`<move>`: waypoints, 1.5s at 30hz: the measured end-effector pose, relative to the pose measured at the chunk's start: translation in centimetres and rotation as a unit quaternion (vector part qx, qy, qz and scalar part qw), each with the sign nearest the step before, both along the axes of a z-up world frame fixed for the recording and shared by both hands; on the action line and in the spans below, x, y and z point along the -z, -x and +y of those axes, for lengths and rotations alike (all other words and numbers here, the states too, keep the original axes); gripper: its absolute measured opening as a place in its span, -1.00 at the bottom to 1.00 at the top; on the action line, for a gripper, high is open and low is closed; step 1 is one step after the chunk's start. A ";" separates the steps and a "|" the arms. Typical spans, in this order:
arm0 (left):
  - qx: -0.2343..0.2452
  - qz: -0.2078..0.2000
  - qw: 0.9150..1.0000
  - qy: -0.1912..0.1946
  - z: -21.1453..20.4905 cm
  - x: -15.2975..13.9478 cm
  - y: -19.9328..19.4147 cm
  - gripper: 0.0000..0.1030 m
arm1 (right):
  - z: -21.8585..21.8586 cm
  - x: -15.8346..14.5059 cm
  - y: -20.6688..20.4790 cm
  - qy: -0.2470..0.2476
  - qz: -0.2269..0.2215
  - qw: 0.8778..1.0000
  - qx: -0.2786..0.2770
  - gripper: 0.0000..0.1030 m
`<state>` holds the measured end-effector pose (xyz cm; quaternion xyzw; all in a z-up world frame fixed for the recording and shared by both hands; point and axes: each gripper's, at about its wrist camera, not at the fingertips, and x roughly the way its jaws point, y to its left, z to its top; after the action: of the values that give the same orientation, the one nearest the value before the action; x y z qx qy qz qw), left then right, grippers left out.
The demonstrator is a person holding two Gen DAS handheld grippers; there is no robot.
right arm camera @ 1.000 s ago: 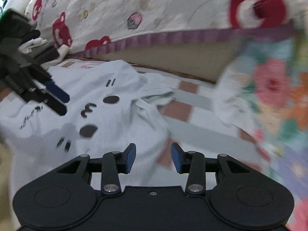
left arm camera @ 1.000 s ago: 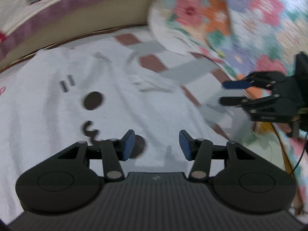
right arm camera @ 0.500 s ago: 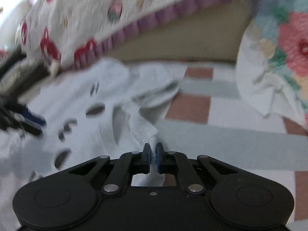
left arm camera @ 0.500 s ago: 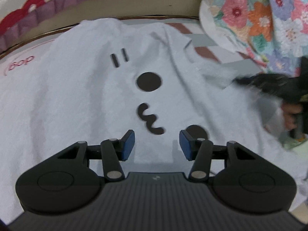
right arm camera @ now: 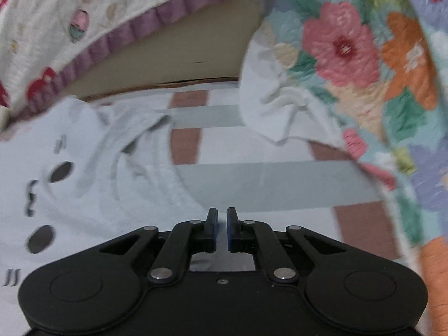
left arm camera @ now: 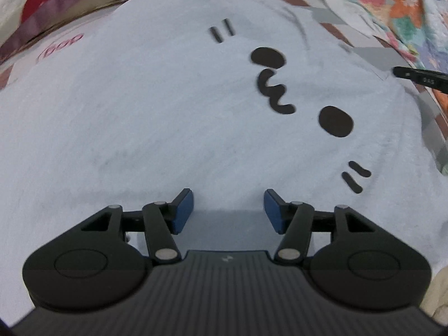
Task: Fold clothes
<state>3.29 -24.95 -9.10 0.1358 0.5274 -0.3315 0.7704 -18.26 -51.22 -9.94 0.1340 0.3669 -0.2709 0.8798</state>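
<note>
A white shirt point(left arm camera: 168, 117) with a black cat-face print point(left arm camera: 275, 89) lies spread almost flat on the bed and fills the left wrist view. My left gripper point(left arm camera: 228, 210) hovers open just above its near part, nothing between the blue pads. In the right wrist view the shirt point(right arm camera: 92, 196) lies at the left, its collar area wrinkled. My right gripper point(right arm camera: 221, 224) is shut on a thin bit of the shirt's edge. From the left wrist view, the right gripper's dark tip point(left arm camera: 420, 78) shows at the shirt's far right edge.
The bed sheet point(right arm camera: 266, 184) has brown and grey checks. A floral quilt point(right arm camera: 364, 70) is bunched at the right, its white lining point(right arm camera: 280, 112) resting on the sheet. A strawberry-print cover with a purple ruffle point(right arm camera: 145, 19) hangs along the back over a beige panel point(right arm camera: 182, 64).
The right gripper went from open to shut on the shirt's edge and drew it out. The crumpled shirt now lies flatter. The left gripper stayed open and shifted over the shirt.
</note>
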 end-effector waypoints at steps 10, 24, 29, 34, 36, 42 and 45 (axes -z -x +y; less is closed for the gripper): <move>-0.090 -0.037 0.995 0.025 9.3 -5.3 -2.0 0.10 | 0.4 -7.2 -0.9 -0.038 -0.063 0.994 -0.074 -0.35; -0.311 -0.087 0.944 0.062 23.1 -8.7 -11.4 0.11 | 3.0 -15.8 -18.8 -0.187 -0.037 0.968 -0.166 0.12; -0.273 -0.078 0.951 0.122 18.1 -9.5 -14.2 0.09 | 4.0 -14.7 -27.2 -0.193 0.058 0.968 -0.151 0.12; -0.202 -0.066 0.965 0.152 12.1 -8.3 -16.3 0.04 | 5.5 -10.9 -31.9 -0.181 0.055 0.973 -0.134 0.12; -0.189 -0.055 0.967 0.159 10.7 -6.8 -17.0 -0.14 | 6.1 -9.0 -32.7 -0.176 0.053 0.976 -0.115 0.12; -0.190 -0.013 0.967 0.168 10.3 -2.8 -17.5 -0.28 | 6.6 -5.9 -34.0 -0.158 0.070 0.975 -0.141 0.12; -0.197 0.005 0.964 0.176 11.0 -1.6 -17.7 -0.28 | 6.8 -4.7 -35.1 -0.138 0.088 0.975 -0.153 0.13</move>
<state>20.95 -13.96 -7.54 -0.1106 0.4809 -0.2613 0.8296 16.82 -44.38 -5.19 0.1724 0.4933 -0.0908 0.8478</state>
